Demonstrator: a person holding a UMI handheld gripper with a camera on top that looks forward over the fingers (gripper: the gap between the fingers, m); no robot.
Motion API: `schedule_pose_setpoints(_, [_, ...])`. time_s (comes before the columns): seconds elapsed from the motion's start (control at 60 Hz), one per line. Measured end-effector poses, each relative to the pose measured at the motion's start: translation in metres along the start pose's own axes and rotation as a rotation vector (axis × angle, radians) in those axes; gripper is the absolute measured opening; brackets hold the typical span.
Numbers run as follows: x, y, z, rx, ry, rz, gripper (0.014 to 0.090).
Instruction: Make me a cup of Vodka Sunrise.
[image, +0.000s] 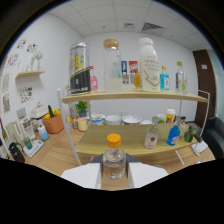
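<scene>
A small clear bottle with an orange cap (114, 157) stands upright between my gripper's (114, 176) two white fingers (82, 175), which press against its sides. Just beyond it is the lower wooden board of a two-level shelf (100, 142). On that board, off to the right, stand a small clear bottle with a red label (151, 136), a blue bottle (173, 134) and a green object (190, 134). The upper board carries a dark canister (79, 67), a tall clear bottle with a tan cap (112, 65), a white bottle (149, 64), a blue bottle (164, 78) and a clear green-capped bottle (180, 77).
The shelf has a white wire frame (69, 127). Bowls and cups (114, 119) sit behind the lower board. On the wooden table to the left are an orange pot with fruit (52, 121), a small plant (81, 107) and a dark bottle (16, 151). A wall shelf (30, 74) hangs above.
</scene>
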Motion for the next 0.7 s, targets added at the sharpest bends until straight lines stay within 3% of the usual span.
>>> schedule_pose_setpoints(0.217, [0.002, 0.075, 0.0, -0.091, 0.023, 0.058, 0.035])
schedule_pose_setpoints(0.7, [0.002, 0.169, 0.078, -0.234, 0.09, 0.061, 0.0349])
